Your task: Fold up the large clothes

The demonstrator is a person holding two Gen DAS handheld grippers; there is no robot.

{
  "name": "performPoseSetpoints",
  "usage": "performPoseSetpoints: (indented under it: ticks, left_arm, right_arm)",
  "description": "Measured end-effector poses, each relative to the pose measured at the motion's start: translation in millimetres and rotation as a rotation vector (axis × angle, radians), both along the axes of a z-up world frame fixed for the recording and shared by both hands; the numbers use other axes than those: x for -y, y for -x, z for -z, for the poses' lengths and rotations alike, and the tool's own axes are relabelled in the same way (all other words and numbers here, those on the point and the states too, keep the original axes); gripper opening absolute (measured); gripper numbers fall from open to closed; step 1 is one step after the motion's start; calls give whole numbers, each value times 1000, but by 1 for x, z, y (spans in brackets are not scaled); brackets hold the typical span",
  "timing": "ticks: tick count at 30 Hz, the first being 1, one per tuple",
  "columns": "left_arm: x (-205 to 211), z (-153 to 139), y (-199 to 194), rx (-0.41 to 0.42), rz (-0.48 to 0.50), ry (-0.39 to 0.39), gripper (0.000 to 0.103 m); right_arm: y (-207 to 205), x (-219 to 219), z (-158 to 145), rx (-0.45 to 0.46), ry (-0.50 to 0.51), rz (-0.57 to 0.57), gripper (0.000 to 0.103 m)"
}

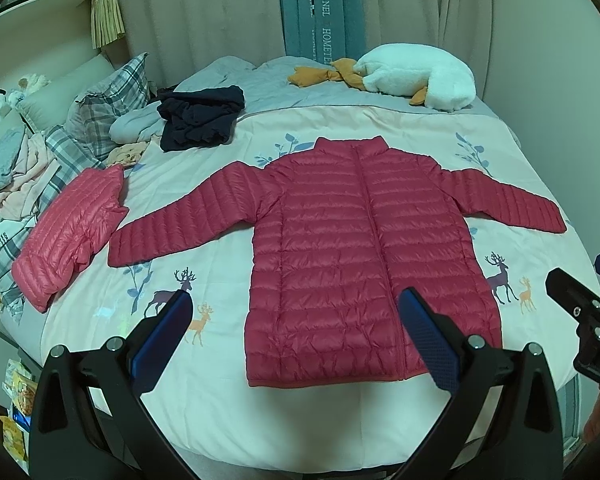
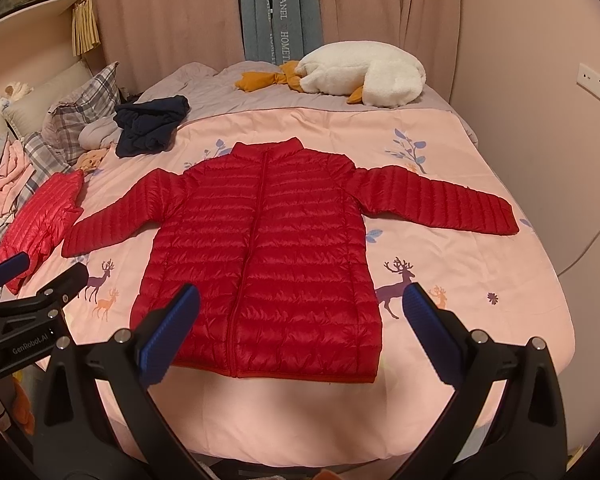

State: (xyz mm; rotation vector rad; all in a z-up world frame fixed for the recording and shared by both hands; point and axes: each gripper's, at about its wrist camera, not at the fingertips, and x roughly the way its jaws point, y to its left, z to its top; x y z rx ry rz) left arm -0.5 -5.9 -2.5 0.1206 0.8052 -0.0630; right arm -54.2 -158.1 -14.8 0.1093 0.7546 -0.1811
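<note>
Though jaws wide, jacket (image 1: 364, 256) beyond

A red quilted puffer jacket (image 1: 364, 248) lies flat on the bed (image 1: 340, 412), front up and zipped closed, its stand collar pointing to the far side and its hem toward the near edge. Both sleeves are spread out sideways and slightly downward, fully extended. A second, lighter pink-red puffer jacket (image 1: 68, 232) lies folded into a compact bundle just beyond the left sleeve's cuff.
</note>
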Motion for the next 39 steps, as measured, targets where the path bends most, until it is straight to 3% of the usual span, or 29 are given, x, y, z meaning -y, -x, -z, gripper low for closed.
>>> performPoseSetpoints:
  ticks: [39]
  left_arm:
    - [-1, -1, 1, -1, 2, -1, 102]
  right_arm:
    - [0, 0, 2, -11, -13, -4, 101]
